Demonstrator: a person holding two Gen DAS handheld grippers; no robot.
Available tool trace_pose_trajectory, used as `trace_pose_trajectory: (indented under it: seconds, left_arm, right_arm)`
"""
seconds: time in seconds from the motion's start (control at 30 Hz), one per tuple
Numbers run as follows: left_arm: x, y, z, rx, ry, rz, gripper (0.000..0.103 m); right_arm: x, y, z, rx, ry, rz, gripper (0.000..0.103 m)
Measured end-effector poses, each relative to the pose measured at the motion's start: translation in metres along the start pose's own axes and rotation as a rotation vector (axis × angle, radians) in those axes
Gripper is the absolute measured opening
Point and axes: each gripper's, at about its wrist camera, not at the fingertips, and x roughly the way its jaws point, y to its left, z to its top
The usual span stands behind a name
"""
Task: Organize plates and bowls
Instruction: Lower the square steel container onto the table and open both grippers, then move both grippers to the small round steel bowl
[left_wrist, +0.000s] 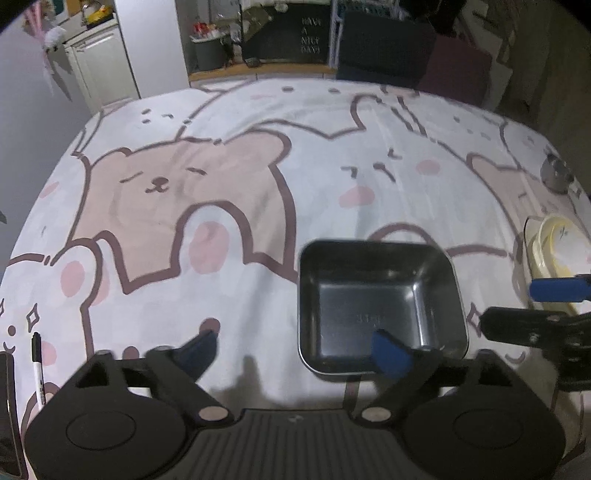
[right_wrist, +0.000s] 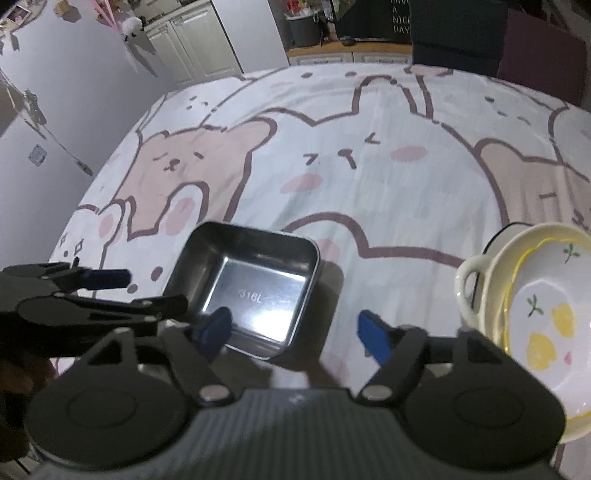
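Note:
A square steel tray (left_wrist: 380, 302) stamped 316L sits on the bear-print cloth; it also shows in the right wrist view (right_wrist: 251, 284). My left gripper (left_wrist: 295, 350) is open, its right fingertip (left_wrist: 388, 350) over the tray's near rim, its left one on the cloth. My right gripper (right_wrist: 295, 332) is open, its left fingertip (right_wrist: 214, 328) at the tray's near edge. A stack of cream bowls and a white plate with yellow flowers (right_wrist: 535, 314) lies right of it and shows at the right edge of the left wrist view (left_wrist: 554, 254).
A black marker pen (left_wrist: 37, 365) lies at the cloth's near left edge. A small round metal object (left_wrist: 557, 173) sits at the far right. The right gripper (left_wrist: 546, 310) reaches in from the right of the left wrist view. Cabinets and a dark chair stand beyond the table.

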Motion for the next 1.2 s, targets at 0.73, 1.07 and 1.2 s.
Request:
trace_pose_trajectory:
  seconds: [0.73,1.07,1.2]
  left_arm:
    - [-0.018,-0.103,0.062,0.043,-0.206,-0.099,0.103]
    - [0.004,-0.215,0.095,0.093,-0.257,-0.227,0.103]
    - [0.015,-0.256,0.105,0.073,-0.263,-0.293,0.103]
  right_arm:
    - [-0.089,-0.146,0.013,0.136,-0.291,-0.179,0.103]
    - [-0.122,-0.273,-0.009,0.304,-0.407,-0.314,0.103]
    - [-0.127,-0.324,-0.014,0.343,-0.466,-0.371,0.103]
